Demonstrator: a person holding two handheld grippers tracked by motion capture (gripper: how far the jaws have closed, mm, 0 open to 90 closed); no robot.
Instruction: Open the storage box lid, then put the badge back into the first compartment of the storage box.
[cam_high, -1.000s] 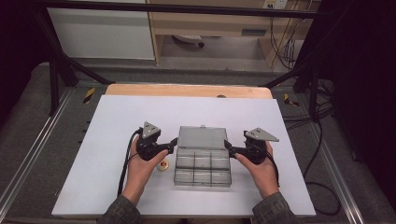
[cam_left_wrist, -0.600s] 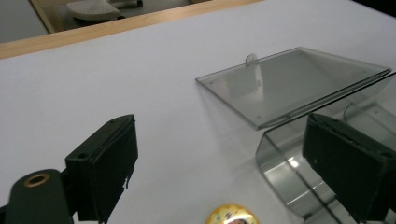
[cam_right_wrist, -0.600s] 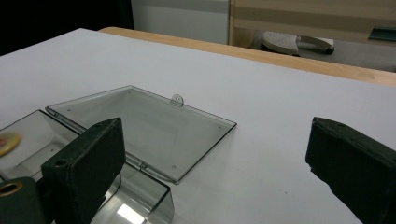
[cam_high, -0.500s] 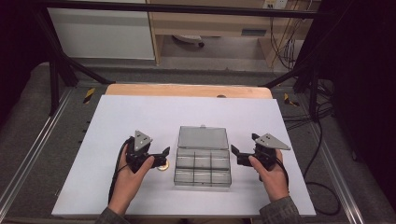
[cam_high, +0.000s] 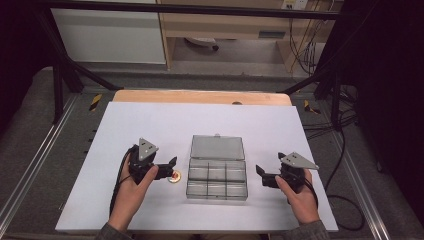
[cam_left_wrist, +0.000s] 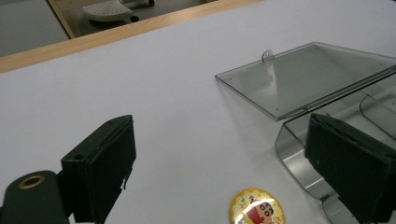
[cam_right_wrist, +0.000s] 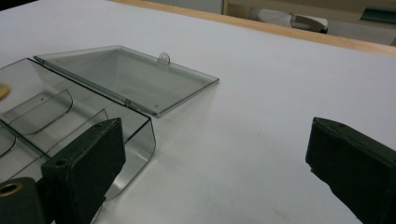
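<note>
The clear box (cam_high: 218, 173) lies lengthwise across the table, lid (cam_high: 217, 147) open flat away from the person.

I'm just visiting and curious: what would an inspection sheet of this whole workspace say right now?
Surface: white table top, wooden strip along the far edge.
Job's things: clear compartment box, lid laid open and flat behind it; round cartoon badge beside its left wall.
Clutter: nothing seen.
Grippers: left tool open, jaws just widened, over the badge without touching; right tool open, right of the box.
Cables: black leads trail from each tool.
Surroundings: metal frame, shelving behind.
</note>
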